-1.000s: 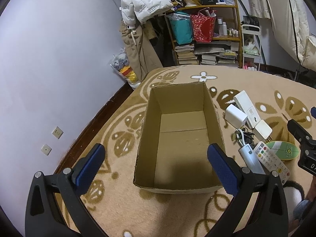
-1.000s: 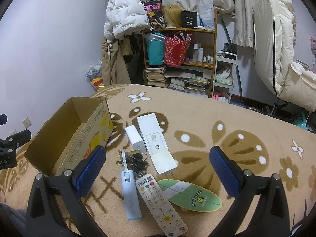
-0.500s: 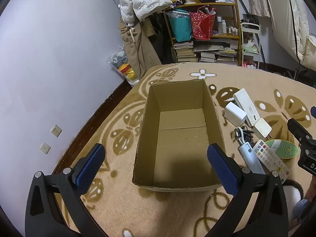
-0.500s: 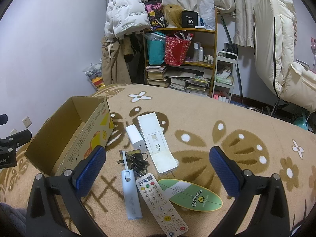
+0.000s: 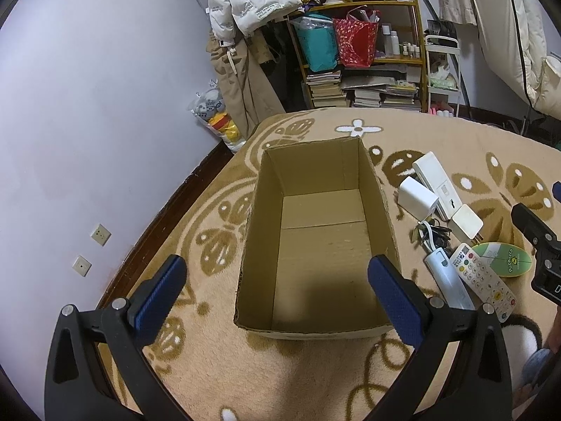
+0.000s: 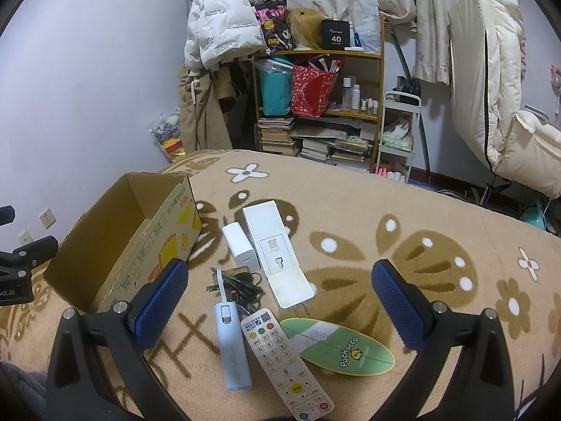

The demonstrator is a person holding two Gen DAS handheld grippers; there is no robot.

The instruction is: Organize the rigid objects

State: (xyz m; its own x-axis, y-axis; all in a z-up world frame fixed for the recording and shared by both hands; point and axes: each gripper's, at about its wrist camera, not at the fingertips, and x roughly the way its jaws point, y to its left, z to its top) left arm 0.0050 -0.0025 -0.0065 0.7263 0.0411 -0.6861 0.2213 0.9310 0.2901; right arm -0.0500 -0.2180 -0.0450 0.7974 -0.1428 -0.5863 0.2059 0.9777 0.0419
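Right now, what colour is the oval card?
Green and white, yellow-edged oval card; clearest in the right wrist view.

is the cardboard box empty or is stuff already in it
Empty. The left wrist view looks straight into the cardboard box and shows only its bare floor; the remote lies outside on the rug.

- left hand-held gripper (image 5: 277,282): black plastic arms, blue textured fingers (image 5: 159,293), silver screws
- right hand-held gripper (image 6: 278,300): same build; white partial lettering on the body
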